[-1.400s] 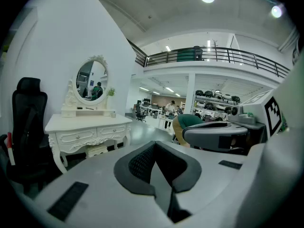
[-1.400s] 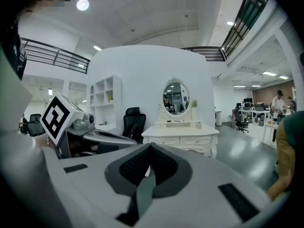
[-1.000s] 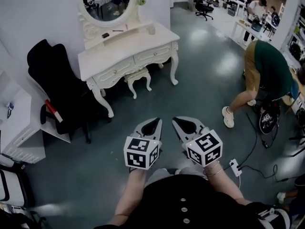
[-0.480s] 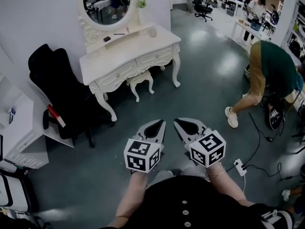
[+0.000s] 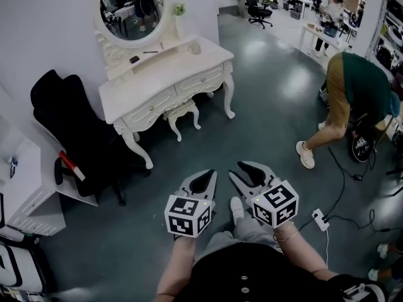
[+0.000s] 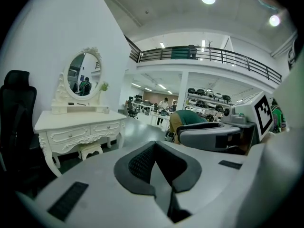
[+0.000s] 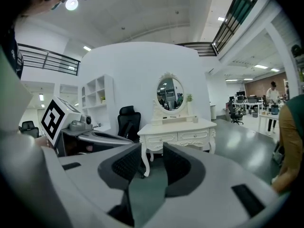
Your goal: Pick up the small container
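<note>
The small container (image 5: 196,47) stands well apart from both grippers, across open floor (image 5: 264,112), and neither gripper touches it.

Nearest the camera, the person's forearms hold the two grippers side by side low over the floor, marker cubes toward the body and jaws pointing ahead. The left gripper (image 5: 210,173) has its jaws drawn together: in the left gripper view (image 6: 153,148) the dark pads meet at the far end and nothing sits between them. The right gripper (image 5: 244,166) is narrowly parted, and its own view (image 7: 152,151) shows a slim strip of floor and a desk leg through the gap, with nothing held. A light shoe (image 5: 236,207) shows just behind the grippers.

To the right, a white power strip (image 5: 320,219) lies on the floor with its cable trailing away, and beyond it a person in a green top (image 5: 359,90) bends over. To the left, a black office chair (image 5: 66,121) stands beside the white desk (image 5: 157,83), with a small white stool (image 5: 179,111) tucked beneath.

The container rests toward the desk's rear right part as the head view shows it, close by the end of the low shelf under the oval mirror (image 5: 131,5). In the right gripper view it appears as a small pale cup (image 7: 195,119), ahead of the jaws and a little to their right.
</note>
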A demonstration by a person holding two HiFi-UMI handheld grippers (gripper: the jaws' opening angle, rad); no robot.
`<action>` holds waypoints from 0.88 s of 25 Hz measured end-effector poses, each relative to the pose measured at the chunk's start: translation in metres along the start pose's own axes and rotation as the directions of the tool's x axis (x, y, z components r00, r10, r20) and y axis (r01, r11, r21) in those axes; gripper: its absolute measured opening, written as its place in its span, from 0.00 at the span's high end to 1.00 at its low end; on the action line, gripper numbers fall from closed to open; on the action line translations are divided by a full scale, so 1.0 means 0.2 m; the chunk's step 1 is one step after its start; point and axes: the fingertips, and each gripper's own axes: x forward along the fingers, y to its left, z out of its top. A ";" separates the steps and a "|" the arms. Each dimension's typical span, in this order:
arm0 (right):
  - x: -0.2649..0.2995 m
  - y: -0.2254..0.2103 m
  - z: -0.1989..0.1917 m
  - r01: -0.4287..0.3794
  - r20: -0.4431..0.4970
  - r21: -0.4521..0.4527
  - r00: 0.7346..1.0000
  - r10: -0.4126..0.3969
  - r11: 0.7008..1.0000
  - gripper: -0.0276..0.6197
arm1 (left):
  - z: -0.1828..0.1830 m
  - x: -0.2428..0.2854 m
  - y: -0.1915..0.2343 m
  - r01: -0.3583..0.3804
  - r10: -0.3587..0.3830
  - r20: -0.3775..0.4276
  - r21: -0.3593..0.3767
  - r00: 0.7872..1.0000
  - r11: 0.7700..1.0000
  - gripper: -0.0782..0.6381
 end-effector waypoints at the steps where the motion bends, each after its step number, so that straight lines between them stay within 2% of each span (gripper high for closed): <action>1: 0.01 -0.02 0.01 0.006 0.005 -0.001 1.000 -0.006 1.000 0.75 | 0.00 0.01 0.01 -0.001 0.001 0.000 -0.003 1.000 1.000 0.87; 5: 0.10 -0.09 0.03 0.003 -0.003 -0.007 1.000 -0.003 1.000 0.58 | 0.02 0.09 0.05 -0.003 0.003 -0.003 -0.009 1.000 1.000 0.87; 8: 0.21 -0.18 0.03 -0.012 -0.011 -0.002 1.000 0.012 1.000 0.53 | 0.03 0.18 0.13 -0.020 0.020 -0.007 -0.015 1.000 1.000 0.87; 22: 0.73 -0.85 0.26 -0.073 0.003 0.023 0.997 0.073 0.997 0.53 | 0.32 0.82 0.53 -0.096 0.096 -0.014 -0.043 0.995 0.994 0.87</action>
